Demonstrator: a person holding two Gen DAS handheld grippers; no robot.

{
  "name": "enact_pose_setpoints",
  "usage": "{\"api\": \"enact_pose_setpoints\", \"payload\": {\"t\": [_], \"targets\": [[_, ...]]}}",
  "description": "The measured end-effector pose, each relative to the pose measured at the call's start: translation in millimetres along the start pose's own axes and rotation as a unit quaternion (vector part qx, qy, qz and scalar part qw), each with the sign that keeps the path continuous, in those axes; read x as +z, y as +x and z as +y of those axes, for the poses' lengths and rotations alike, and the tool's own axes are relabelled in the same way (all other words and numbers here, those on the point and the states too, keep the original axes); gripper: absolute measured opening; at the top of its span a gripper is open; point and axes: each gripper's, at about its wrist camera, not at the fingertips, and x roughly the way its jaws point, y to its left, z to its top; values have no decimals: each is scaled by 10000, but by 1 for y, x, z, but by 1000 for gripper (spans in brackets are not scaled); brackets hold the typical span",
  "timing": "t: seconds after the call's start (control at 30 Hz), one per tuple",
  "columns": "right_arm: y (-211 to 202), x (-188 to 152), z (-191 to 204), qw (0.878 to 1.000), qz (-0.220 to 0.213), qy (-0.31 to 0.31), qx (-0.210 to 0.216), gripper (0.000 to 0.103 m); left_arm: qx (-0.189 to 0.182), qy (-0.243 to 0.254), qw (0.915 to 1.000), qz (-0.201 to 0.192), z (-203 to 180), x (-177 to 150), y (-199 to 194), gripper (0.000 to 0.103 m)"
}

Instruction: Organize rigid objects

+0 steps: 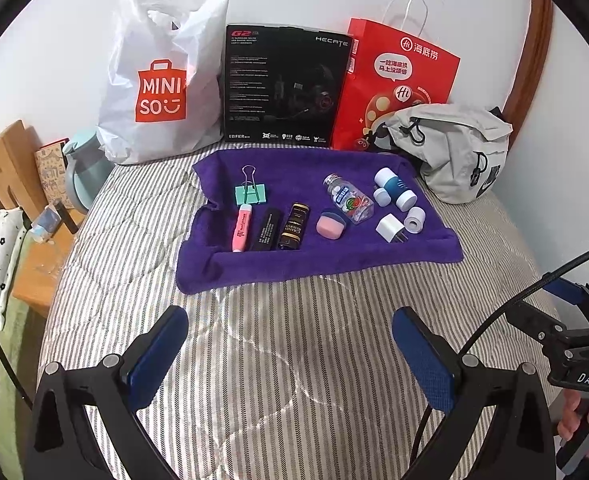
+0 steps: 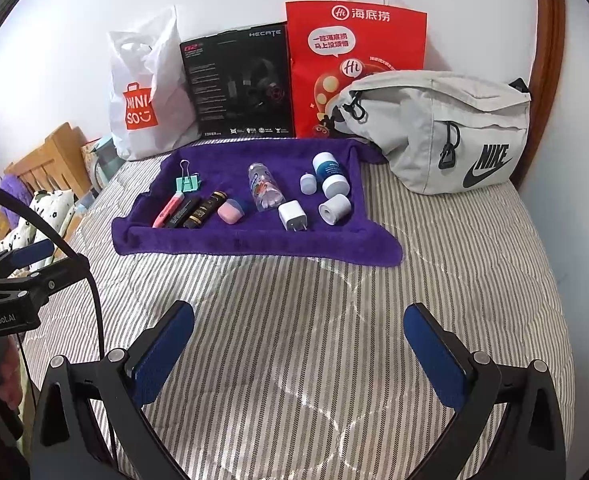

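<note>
You held both grippers over the striped bed (image 1: 294,360), the left gripper (image 1: 290,356) and the right gripper (image 2: 299,354) each with fingers spread wide and empty. At twelve o'clock lay the purple towel (image 1: 254,264) carrying the small things: a green clip (image 1: 250,194) at its eleven o'clock, a clear bottle (image 1: 348,200) centre, a white plug (image 1: 390,229) at four o'clock.

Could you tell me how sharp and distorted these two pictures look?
Left wrist view: strong fisheye bending, dark corners, the purple towel fairly sharp. Right wrist view: same curved edges, the Nike bag stretched wide, its logo crisp.
</note>
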Motion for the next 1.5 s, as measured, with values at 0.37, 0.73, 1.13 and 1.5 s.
{"api": "enact_pose_setpoints", "payload": {"t": [0.37,0.73,1.13,1.5], "targets": [[-2,-3,0,10000,22,21,-30,103,2,1,10000,-11,0,0,-3,103],[-3,-4,0,10000,46,49,-47,103,16,26,10000,-8,-1,-1,-7,103],[-3,-7,0,10000,75,35,-47,103,55,24,10000,-21,2,-1,-10,103],[-6,-7,-2,10000,43,73,-50,103,75,24,10000,-52,5,-1,-13,103]]}}
